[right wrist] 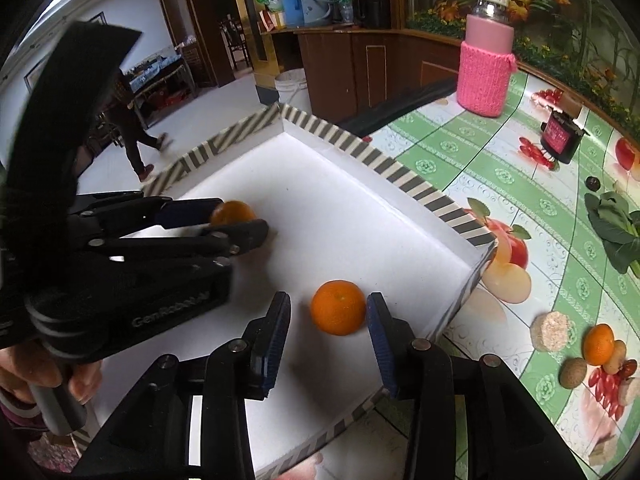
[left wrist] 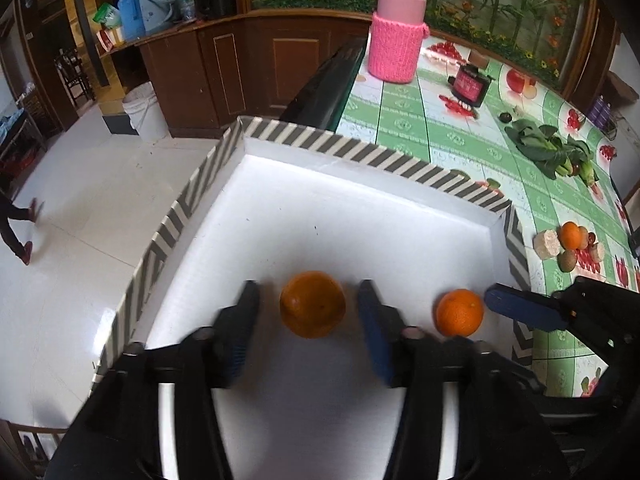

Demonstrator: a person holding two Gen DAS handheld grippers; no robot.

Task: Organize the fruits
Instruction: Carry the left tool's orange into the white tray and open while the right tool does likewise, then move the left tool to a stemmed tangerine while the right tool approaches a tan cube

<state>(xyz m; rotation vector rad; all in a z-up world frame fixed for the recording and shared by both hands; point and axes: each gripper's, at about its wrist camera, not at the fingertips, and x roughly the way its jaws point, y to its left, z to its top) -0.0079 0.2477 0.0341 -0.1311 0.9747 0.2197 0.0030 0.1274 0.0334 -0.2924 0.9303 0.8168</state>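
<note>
Straddling an orange (left wrist: 312, 304) apiece, two hand-held claws reach into a white tray (left wrist: 320, 216) with a grey-and-white striped rim that sits on a green fruit-patterned tabletop (left wrist: 460, 136). The left claw (left wrist: 308, 300) stands apart, its blue-padded fingers either side of the larger orange with clear gaps on both sides. The right claw (right wrist: 328, 312) is likewise spread wide around a second orange (right wrist: 338, 307), which rests on the tray floor near the tray's right wall, untouched by either pad. Outside the tray, to the right, a third orange (right wrist: 599, 344) lies on the tabletop among a kiwi-like brown fruit (right wrist: 573, 372), a round pale biscuit (right wrist: 550, 331) and small red fruits. Farther back are leafy greens (left wrist: 548, 148), a jar in a pink knitted sleeve (left wrist: 397, 36) and a small dark red-labelled box (left wrist: 470, 84). Beyond the tabletop, a person (right wrist: 134, 136) walks across the pale tiled floor.
</note>
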